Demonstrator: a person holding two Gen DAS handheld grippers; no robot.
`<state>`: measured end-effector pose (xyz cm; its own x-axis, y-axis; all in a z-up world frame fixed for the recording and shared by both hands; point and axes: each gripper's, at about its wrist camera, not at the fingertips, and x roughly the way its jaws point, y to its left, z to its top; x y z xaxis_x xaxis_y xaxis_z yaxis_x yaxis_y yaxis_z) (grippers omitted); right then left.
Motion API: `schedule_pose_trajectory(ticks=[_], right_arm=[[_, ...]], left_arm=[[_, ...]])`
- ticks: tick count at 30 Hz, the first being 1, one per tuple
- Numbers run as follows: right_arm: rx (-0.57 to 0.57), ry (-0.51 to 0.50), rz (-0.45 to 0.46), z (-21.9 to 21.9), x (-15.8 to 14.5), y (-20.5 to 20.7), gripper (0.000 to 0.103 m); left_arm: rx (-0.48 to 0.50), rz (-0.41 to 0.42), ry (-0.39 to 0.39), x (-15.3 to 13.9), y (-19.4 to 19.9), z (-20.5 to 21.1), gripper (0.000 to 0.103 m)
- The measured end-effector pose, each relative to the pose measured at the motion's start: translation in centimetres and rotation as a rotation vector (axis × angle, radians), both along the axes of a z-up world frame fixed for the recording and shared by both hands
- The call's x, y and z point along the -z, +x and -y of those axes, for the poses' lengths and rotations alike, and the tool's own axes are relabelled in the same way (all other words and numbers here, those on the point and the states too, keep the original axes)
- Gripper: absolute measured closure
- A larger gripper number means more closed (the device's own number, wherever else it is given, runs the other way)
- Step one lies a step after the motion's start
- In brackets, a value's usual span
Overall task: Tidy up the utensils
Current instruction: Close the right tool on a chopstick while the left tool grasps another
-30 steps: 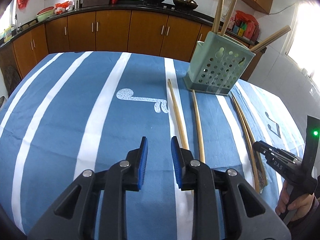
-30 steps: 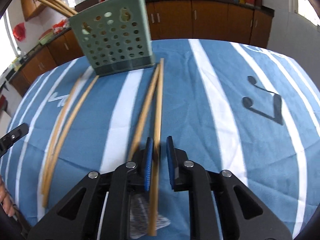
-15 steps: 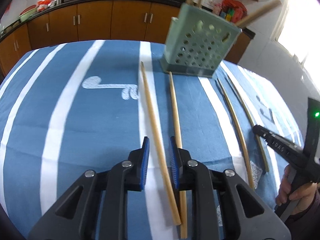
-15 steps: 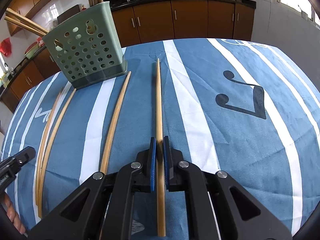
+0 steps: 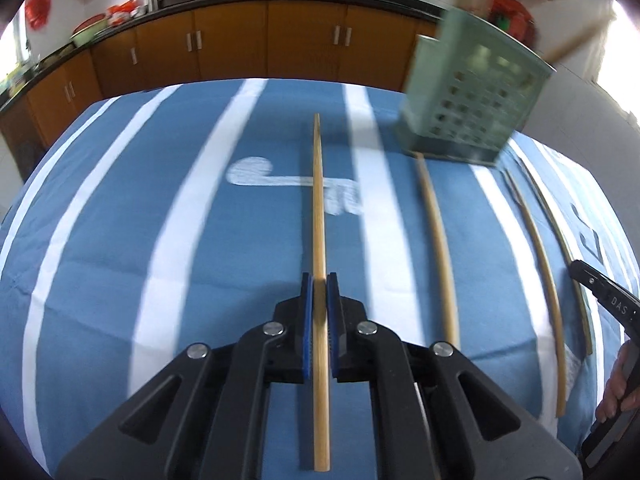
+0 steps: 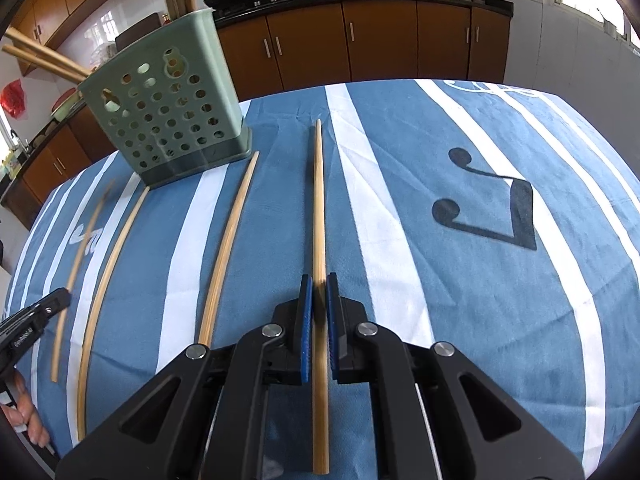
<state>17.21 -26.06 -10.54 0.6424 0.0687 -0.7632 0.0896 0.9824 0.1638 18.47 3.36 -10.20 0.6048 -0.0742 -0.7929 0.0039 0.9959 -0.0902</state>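
Note:
My left gripper point(image 5: 319, 282) is shut on a long bamboo chopstick point(image 5: 318, 200) that points away over the blue striped cloth. My right gripper point(image 6: 319, 282) is shut on another bamboo chopstick point(image 6: 318, 200), also pointing forward. A green perforated utensil holder point(image 5: 476, 96) stands at the back of the table with several chopsticks sticking out; it also shows in the right wrist view point(image 6: 168, 116). One loose chopstick point(image 5: 438, 248) lies right of my left gripper, and another point(image 6: 230, 244) lies left of my right gripper.
The table wears a blue cloth with white stripes point(image 6: 480, 300). Brown kitchen cabinets point(image 5: 240, 48) run behind it. Two more chopsticks point(image 5: 540, 280) lie further right in the left wrist view, near the right gripper point(image 5: 608, 300).
Both grippers have closed on a chopstick each: the right one first, the left one after sliding right over its stick. The held sticks now point straight ahead.

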Motion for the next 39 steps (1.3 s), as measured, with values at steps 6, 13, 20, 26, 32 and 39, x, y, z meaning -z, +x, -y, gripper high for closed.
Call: schedule_pose_trajectory(ticks=[6,13,20,26,32,39], right_arm=[[-0.008,0.000,0.005,0.3,0.0,0.7,0.095],[-0.031,-0.059,0.021,-0.3,0.1,0.3,0.094],[-0.043,-0.077,0.020,-0.7,0.1,0.4,0.087],[-0.070,-0.150,0.018,-2.1,0.1,0.4,0.063],[-0.050,-0.112,0.016,-1.2,0.2,0.4,0.062],[-0.050,-0.110,0.016,-1.1,0.2,0.4,0.062]], left_arm=[[0.022,0.007,-0.048,-0.1,0.0,-0.9,0.091],[0.031,0.037,-0.052,0.0,-0.4,-0.9,0.091],[0.015,0.037,-0.091,0.0,-0.5,-1.4,0.091],[0.014,0.036,-0.060,0.0,-0.5,-1.0,0.091],[0.014,0.036,-0.077,0.0,-0.5,-1.2,0.091],[0.014,0.036,-0.086,0.0,-0.4,-1.4,0.091]])
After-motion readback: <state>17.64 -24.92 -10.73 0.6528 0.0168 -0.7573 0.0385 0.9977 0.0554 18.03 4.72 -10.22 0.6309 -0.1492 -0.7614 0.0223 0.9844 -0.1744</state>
